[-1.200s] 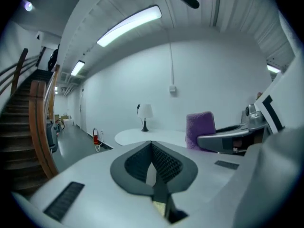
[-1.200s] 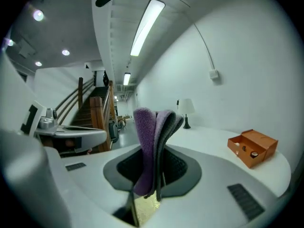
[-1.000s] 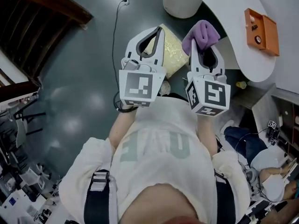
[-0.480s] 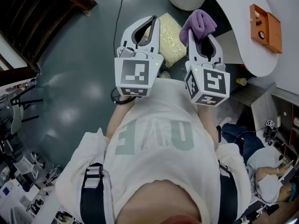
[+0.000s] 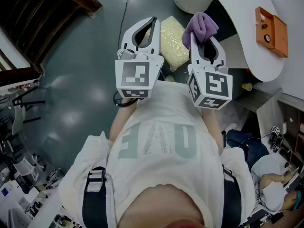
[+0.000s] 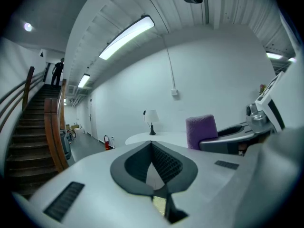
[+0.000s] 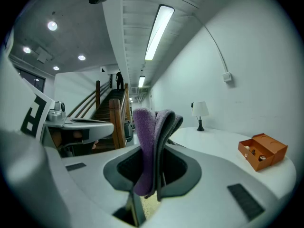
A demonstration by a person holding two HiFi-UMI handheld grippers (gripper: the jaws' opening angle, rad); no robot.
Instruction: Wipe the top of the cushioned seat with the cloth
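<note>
The job has not reached the seat yet, I'd say: both grippers are held up in front of the person. The pale yellow cushioned seat (image 5: 172,38) sits far below on the dark floor, showing between them in the head view, near the curved white table (image 5: 247,37).

To do this well, the right gripper (image 5: 201,36) should drop until the loose fold of the purple cloth (image 5: 204,23) lies flat on the cushion. Then it should sweep edge to edge with a firm pinch so nothing slips.

The right gripper's jaws are clamped on the cloth, which stands folded between them and pokes past the tips. The left gripper (image 6: 152,144) is pressed closed, tips meeting, with nothing between them, and touches nothing.
</note>
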